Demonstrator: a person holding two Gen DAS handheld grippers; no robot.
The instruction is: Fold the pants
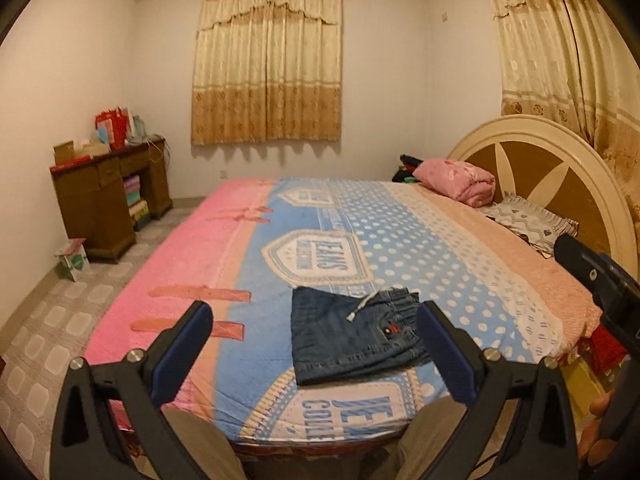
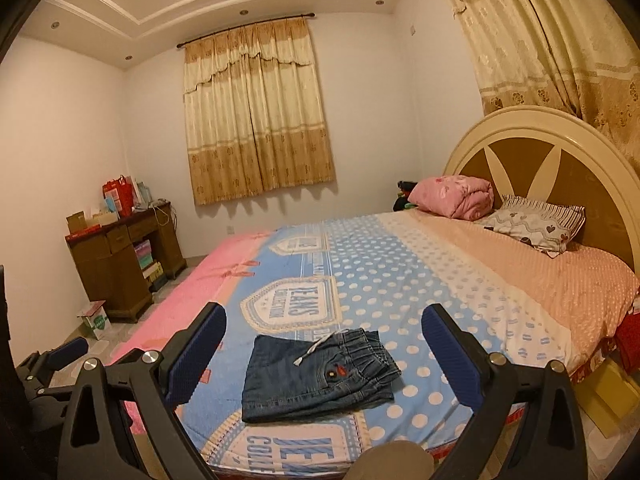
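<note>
The wooden desk [image 2: 120, 264] against the left wall has an open cubby holding a stack of pastel boxes or books [image 2: 146, 260], and its top carries a red gift bag [image 2: 118, 196] and smaller cartons too small to make out; a small white and green box [image 2: 94, 320] sits on the tiled floor beside it. The denim pants [image 2: 316, 376] lie folded into a compact rectangle on the blue, white-dotted part of the bedspread [image 2: 400, 280], near the foot edge of the bed. Their elastic waistband with its white drawstring points toward the headboard [image 2: 560, 160], the folded edge toward the pink side of the cover, so the long axis runs across the bed. The left gripper [image 1: 316, 344] and the right gripper [image 2: 324, 348] both hang above the near edge with jaws spread wide apart, holding nothing and clear of the denim. In the left wrist view the right blue pad [image 1: 444, 344] covers the waistband corner of the pants. A rolled pink quilt [image 2: 456, 196] and a patterned pillow [image 2: 536, 228] rest by the headboard; dark clothing behind the quilt is mostly hidden. Tan-trousered knees show at the bottom edge, cut off by the frame.
</note>
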